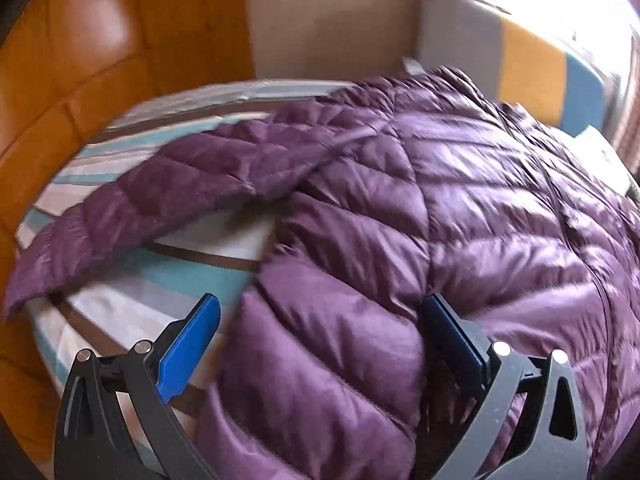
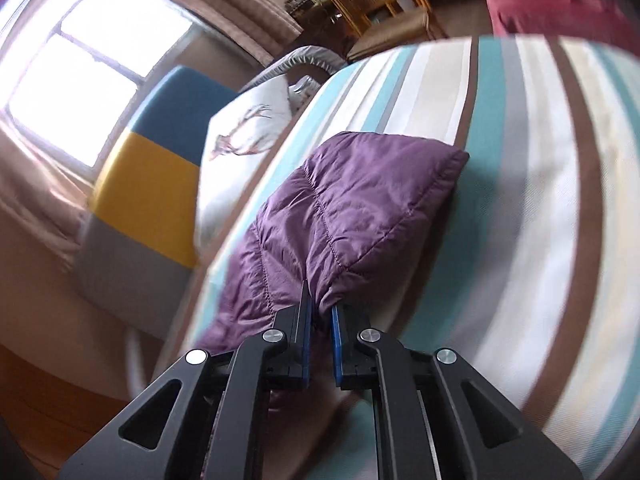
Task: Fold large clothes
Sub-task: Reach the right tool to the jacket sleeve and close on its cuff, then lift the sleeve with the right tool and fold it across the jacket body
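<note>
Jacket spread on the bed, one sleeve pinched

Left wrist: my left claw (image 1: 320,312) hangs spread over the purple jacket (image 1: 460,220), whose free sleeve (image 1: 160,196) trails towards the bed's (image 1: 132,276) headboard edge; the hem is cut off below. Right wrist: my right claw (image 2: 321,308) pinches the other sleeve (image 2: 352,200), lying straight ahead; the jacket body is out of view.

No writing, label, brand or number can be read in either view. The white cushion (image 2: 248,128) carries only a printed deer figure, with no lettering visible.
</note>
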